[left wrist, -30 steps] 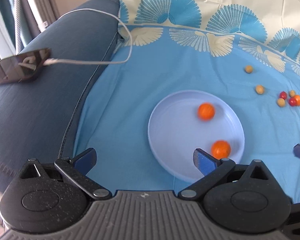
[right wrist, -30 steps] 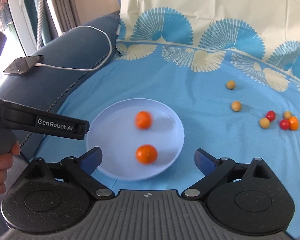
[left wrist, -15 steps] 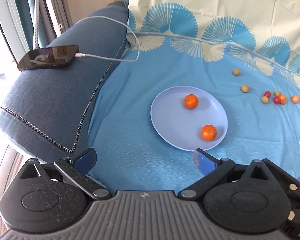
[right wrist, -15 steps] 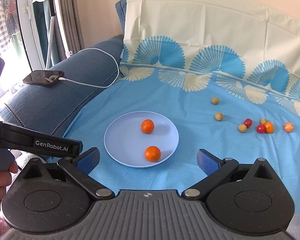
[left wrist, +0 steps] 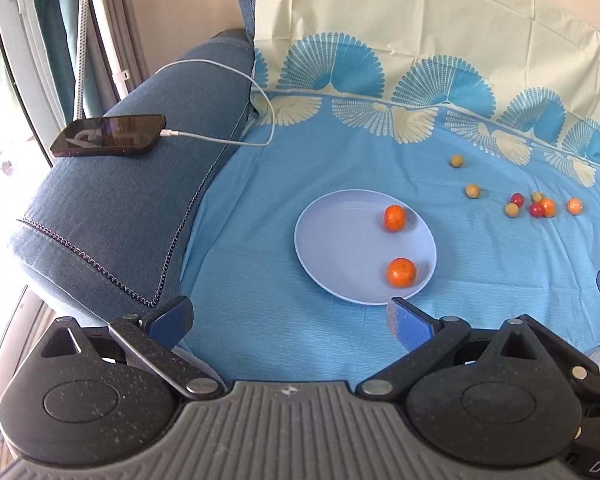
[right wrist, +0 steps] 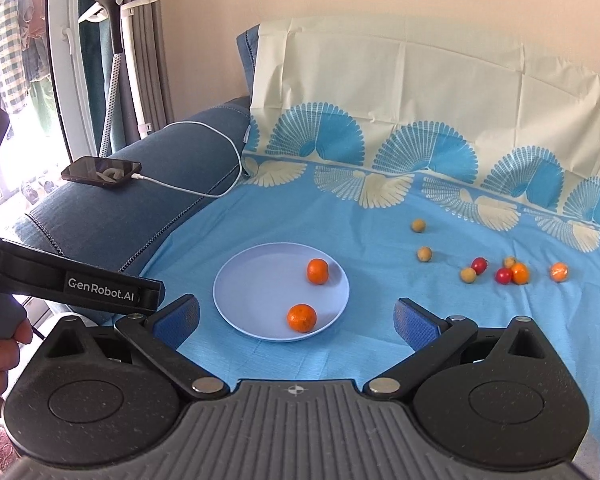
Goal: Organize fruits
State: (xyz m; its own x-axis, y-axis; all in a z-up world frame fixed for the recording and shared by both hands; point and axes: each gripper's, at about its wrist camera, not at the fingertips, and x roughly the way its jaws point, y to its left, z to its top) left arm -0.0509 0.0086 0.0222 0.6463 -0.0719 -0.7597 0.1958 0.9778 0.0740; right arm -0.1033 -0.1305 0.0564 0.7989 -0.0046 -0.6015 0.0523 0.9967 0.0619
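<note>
A pale blue plate (left wrist: 340, 240) (right wrist: 260, 280) lies on the blue cloth and holds two small oranges, one far (left wrist: 394, 218) (right wrist: 317, 271) and one near (left wrist: 401, 272) (right wrist: 301, 317). To its right several small fruits lie loose on the cloth: tan ones (left wrist: 472, 191) (right wrist: 424, 254), red ones (left wrist: 517, 199) (right wrist: 479, 265) and small orange ones (left wrist: 574, 206) (right wrist: 559, 271). My left gripper (left wrist: 288, 320) is open and empty, held back from the plate's near edge. My right gripper (right wrist: 296, 318) is open and empty, also short of the plate.
A blue sofa arm (left wrist: 120, 208) on the left carries a black phone (left wrist: 108, 136) (right wrist: 102, 171) with a white cable (left wrist: 220, 80). The cloth runs up the sofa back (right wrist: 400, 92). A garment steamer (right wrist: 112, 40) stands by the window.
Both grippers have pulled back and risen away from the plate, so more of the sofa and room shows. The far orange has stopped rolling; both oranges rest on the plate.
</note>
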